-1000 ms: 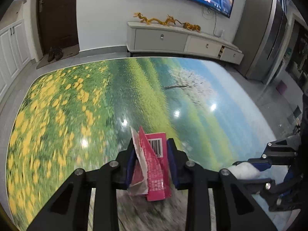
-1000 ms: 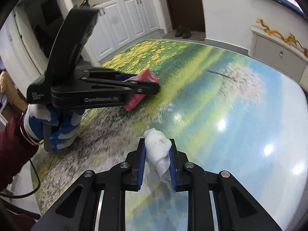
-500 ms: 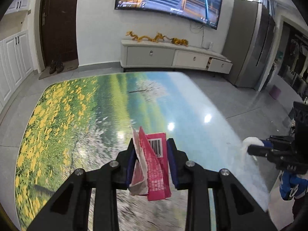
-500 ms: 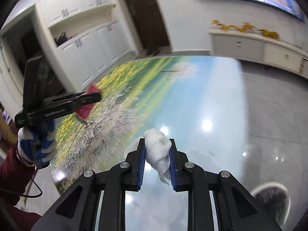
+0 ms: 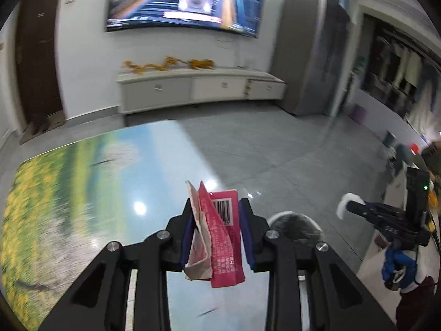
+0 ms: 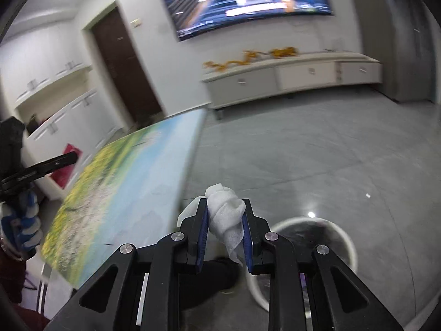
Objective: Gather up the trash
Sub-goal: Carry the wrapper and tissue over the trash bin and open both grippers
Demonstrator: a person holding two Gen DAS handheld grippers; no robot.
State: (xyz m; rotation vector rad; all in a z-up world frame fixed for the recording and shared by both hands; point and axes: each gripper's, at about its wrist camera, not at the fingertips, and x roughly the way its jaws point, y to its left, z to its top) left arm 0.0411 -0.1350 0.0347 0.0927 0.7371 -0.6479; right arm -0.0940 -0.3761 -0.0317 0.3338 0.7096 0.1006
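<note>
Right wrist view, landscape-print table (image 6: 129,171), grey tiled floor (image 6: 317,160), perhaps a bin (image 6: 346,244)

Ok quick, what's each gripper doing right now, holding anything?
Left gripper: shut on the crumpled pink barcode wrapper.
Right gripper: shut on the wadded white paper tissue.

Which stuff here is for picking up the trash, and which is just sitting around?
For the job:
pink wrapper in the left gripper
white tissue in the right gripper
bin

Just there:
table
TV
cabinet
door
</note>
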